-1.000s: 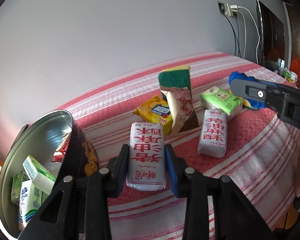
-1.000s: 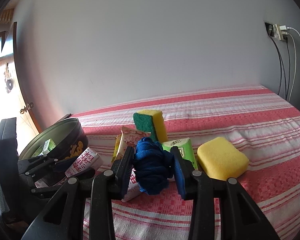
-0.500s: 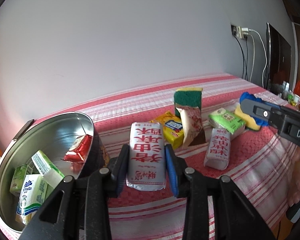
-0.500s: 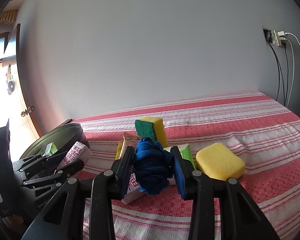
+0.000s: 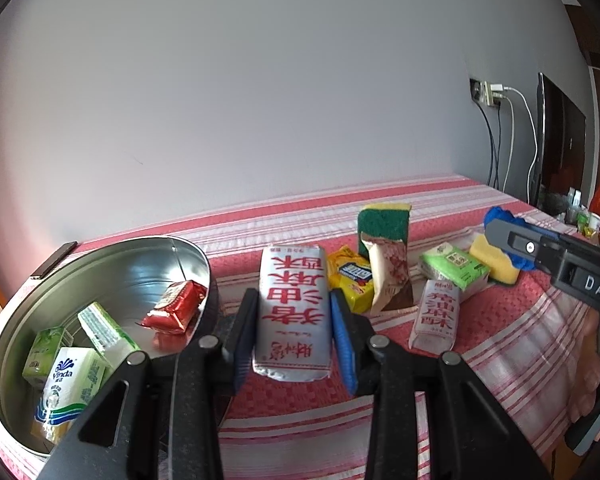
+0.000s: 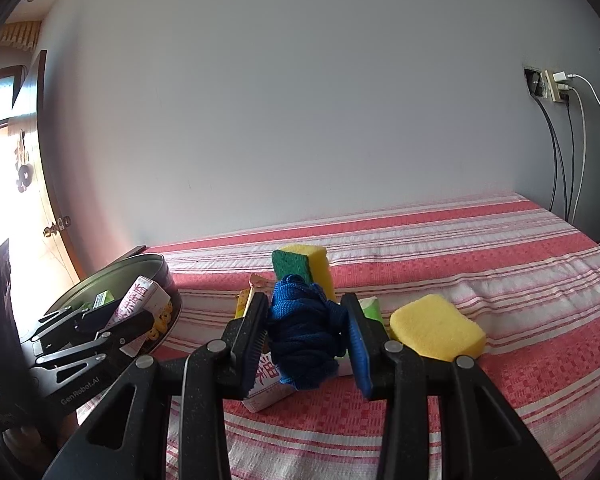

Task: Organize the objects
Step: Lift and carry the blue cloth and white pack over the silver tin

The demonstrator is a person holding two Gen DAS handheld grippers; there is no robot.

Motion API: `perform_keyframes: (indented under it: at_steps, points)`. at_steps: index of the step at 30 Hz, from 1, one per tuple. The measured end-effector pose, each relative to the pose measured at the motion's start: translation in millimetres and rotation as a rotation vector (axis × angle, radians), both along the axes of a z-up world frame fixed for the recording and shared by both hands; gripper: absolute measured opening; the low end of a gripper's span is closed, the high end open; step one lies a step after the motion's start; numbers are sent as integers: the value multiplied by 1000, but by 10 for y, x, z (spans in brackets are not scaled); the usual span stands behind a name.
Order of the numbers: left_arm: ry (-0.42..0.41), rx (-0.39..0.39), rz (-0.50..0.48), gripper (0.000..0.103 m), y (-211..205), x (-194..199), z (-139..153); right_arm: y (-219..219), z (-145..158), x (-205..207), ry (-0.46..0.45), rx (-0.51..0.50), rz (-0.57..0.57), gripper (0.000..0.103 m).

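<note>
My left gripper (image 5: 294,320) is shut on a silver snack packet (image 5: 293,312) with red characters, held in the air just right of the round metal tin (image 5: 112,252). The tin holds a red packet (image 5: 174,312), green tissue packs (image 5: 72,384) and a green-white bar (image 5: 106,332). From the right wrist view the left gripper (image 6: 132,320) holds the packet (image 6: 142,300) beside the tin's rim (image 6: 156,258). My right gripper (image 6: 306,334) is shut on a blue cloth bundle (image 6: 304,332), above the red striped tablecloth (image 6: 460,264).
On the cloth lie a second silver packet (image 5: 436,318), a yellow snack pack (image 5: 350,280), a beige pouch (image 5: 390,276) leaning on an upright green-yellow sponge (image 5: 384,222), a green tissue pack (image 5: 454,266) and a yellow sponge (image 6: 436,332). Cables (image 6: 572,152) hang at the right wall.
My left gripper has lifted and swung left with the silver packet, so the tin's inside now shows more fully. The right gripper has risen slightly with the blue cloth.
</note>
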State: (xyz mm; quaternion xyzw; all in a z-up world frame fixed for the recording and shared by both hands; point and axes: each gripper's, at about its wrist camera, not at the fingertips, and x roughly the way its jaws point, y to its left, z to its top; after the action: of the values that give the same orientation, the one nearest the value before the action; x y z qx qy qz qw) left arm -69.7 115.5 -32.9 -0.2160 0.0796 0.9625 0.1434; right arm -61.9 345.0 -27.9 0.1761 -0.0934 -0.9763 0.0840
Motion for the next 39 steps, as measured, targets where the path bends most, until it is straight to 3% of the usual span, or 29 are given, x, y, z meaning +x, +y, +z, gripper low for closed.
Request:
perform_keyframes:
  at_steps: [39]
  points:
    - [147, 144, 30, 35, -213, 203, 87, -63, 50, 190, 117, 39, -5, 40]
